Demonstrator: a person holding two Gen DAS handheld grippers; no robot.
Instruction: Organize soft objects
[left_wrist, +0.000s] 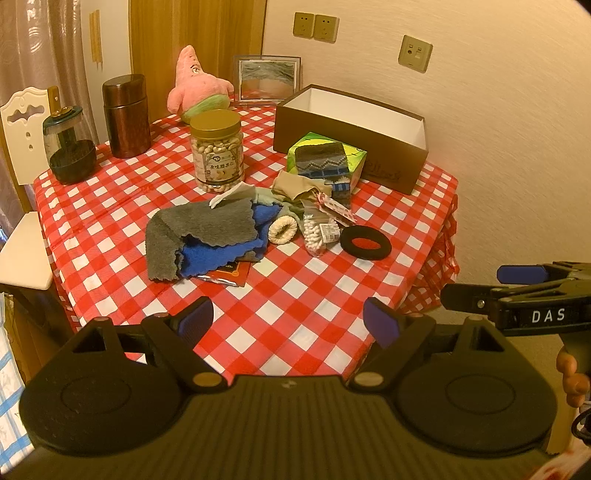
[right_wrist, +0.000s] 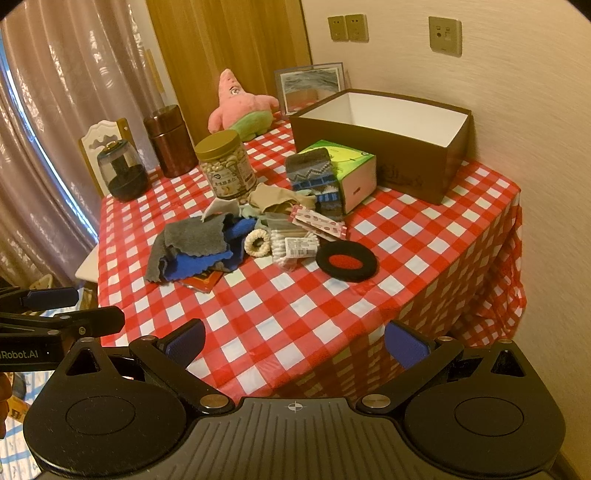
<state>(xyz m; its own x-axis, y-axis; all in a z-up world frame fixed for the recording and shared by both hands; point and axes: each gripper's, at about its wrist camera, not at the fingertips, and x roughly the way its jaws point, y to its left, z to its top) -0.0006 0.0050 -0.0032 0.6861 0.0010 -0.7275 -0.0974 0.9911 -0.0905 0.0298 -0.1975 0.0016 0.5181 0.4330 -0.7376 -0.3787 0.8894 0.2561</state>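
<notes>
A pile of soft things lies mid-table: a grey cloth (left_wrist: 201, 230) (right_wrist: 192, 240) over a blue cloth (left_wrist: 218, 254) (right_wrist: 197, 264), a cream scrunchie (left_wrist: 283, 229) (right_wrist: 257, 242), a black ring band (left_wrist: 365, 243) (right_wrist: 346, 261), a beige cloth (left_wrist: 299, 186) (right_wrist: 277, 199) and a patterned sock (left_wrist: 325, 166) (right_wrist: 314, 173) draped over a green tissue box (left_wrist: 352, 155) (right_wrist: 354, 166). A pink star plush (left_wrist: 197, 85) (right_wrist: 240, 107) sits at the back. An open brown box (left_wrist: 351, 129) (right_wrist: 380, 136) stands at the back right. My left gripper (left_wrist: 288, 321) and right gripper (right_wrist: 295, 341) are open and empty, at the near edge.
A nut jar (left_wrist: 218, 151) (right_wrist: 227, 166), a brown canister (left_wrist: 125, 116) (right_wrist: 170, 146), a dark glass jar (left_wrist: 68, 147) (right_wrist: 122, 170), a cotton swab bag (left_wrist: 317, 230) (right_wrist: 293, 249), a red packet (left_wrist: 227, 275) and a picture frame (left_wrist: 267, 79) stand on the checked tablecloth (left_wrist: 295, 291). A white chair (left_wrist: 22, 206) is at the left.
</notes>
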